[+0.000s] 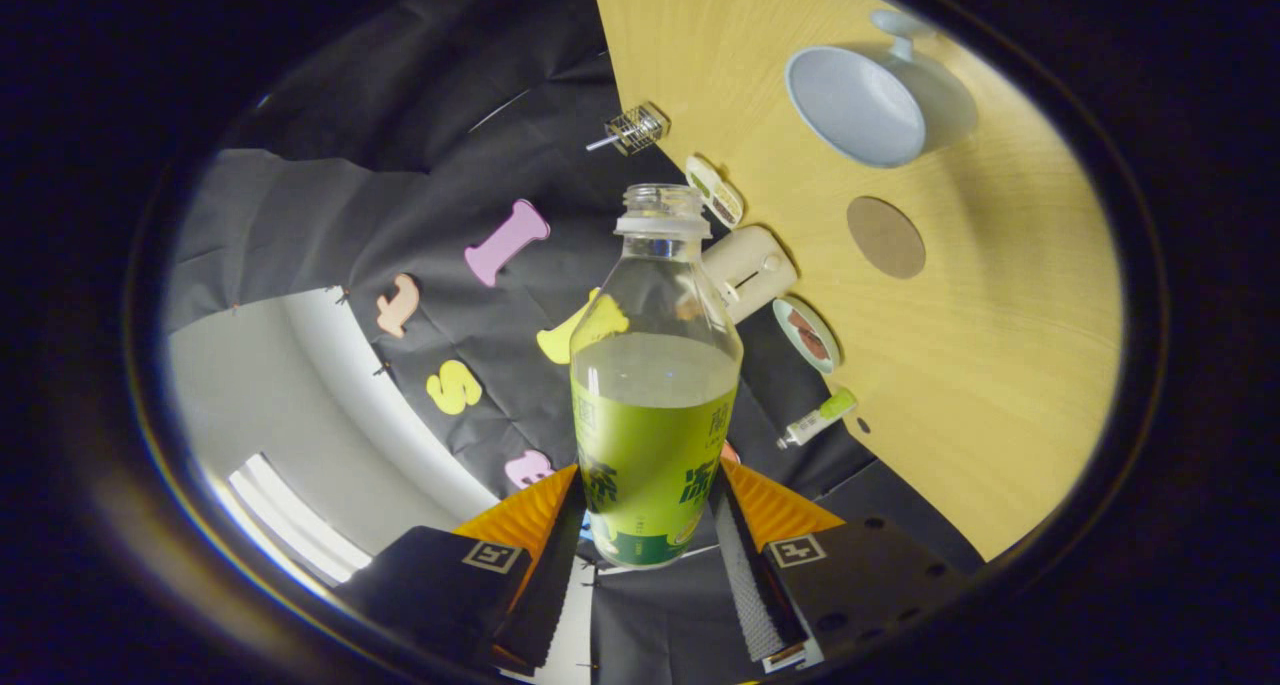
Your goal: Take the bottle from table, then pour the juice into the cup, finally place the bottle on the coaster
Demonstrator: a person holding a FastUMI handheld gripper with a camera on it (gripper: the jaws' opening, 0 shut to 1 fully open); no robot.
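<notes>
Gripper view has the claw [650,525] pinching the bottle [655,385] between both fingers at its green-labelled lower half. It is clear plastic, uncapped, part full of pale juice; the label's writing is too blurred to read. Beyond its neck lies the wood-grain surface [1000,365], with a round brown coaster [886,236] and, further off, a pale cup [855,105] with open room around them.

The bottle [655,385] hides part of the cream holder [752,270] behind it.
</notes>
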